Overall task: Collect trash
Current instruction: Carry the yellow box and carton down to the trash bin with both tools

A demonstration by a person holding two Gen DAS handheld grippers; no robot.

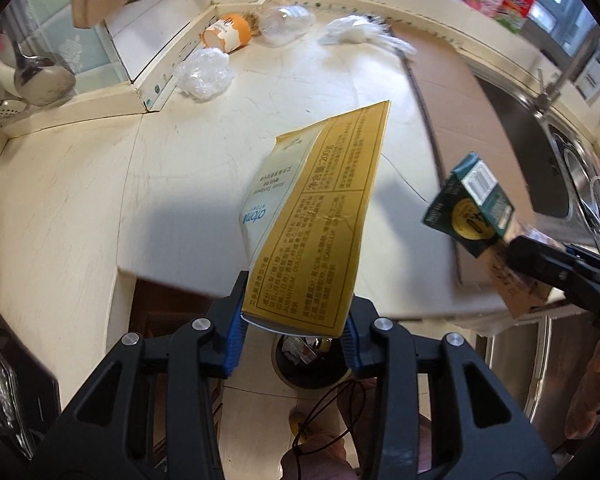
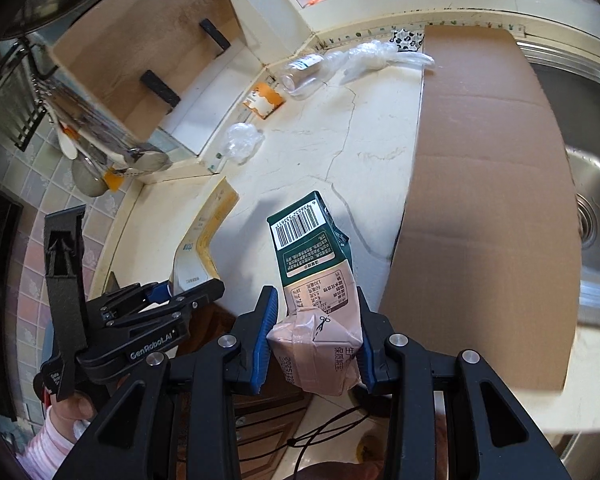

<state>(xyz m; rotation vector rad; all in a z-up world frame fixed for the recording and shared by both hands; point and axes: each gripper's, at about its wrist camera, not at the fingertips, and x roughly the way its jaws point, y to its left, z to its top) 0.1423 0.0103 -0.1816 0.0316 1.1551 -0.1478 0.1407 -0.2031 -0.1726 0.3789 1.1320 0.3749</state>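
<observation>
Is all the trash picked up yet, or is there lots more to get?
Not yet. Done: the bin on the floor already has scraps inside. In hand: the left gripper clamps a yellow box, and the right gripper clamps a green-and-pink carton. Left on the counter: an orange cup, a clear bottle, crumpled plastic and a white bag.

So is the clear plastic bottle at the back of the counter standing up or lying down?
Lying down: the clear plastic bottle rests on its side on the cream counter.

Bright daylight, soft shadows, fisheye warp, edge blur.
</observation>
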